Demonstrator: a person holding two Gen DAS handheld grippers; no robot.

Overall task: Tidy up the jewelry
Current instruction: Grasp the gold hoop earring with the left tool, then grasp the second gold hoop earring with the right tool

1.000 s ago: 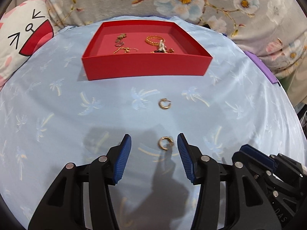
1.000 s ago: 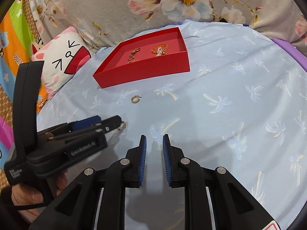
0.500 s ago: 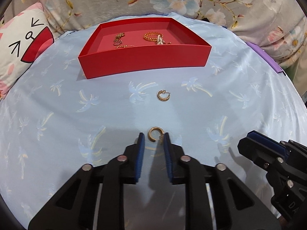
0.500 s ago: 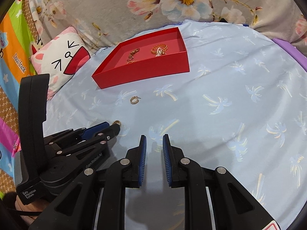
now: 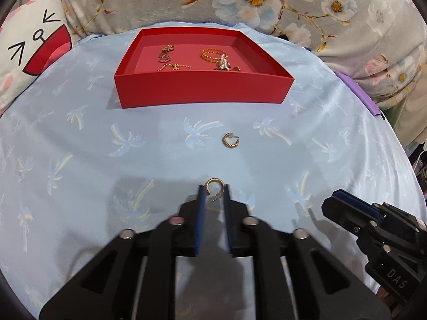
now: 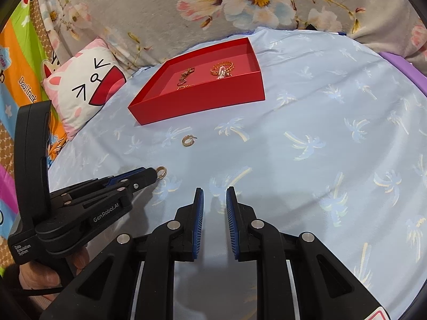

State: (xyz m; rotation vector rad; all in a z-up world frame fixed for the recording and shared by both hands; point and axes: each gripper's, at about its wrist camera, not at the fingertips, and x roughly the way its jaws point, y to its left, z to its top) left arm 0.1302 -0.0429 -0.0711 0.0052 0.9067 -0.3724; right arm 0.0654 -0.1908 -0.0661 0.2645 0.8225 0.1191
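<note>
Left wrist view: left gripper (image 5: 213,190), jaws opening, small gold hoop earring (image 5: 212,186) between their tips, pads touching it. Second gold ribbed hoop earring (image 5: 230,141) lies on the pale blue palm-print bed cover (image 5: 80,160), between gripper and red shallow cardboard tray (image 5: 202,90) near the far edge, holding gold chains (image 5: 213,54).

Right wrist view: right gripper (image 6: 214,194), jaws nearly clenched, nothing between them.
</note>
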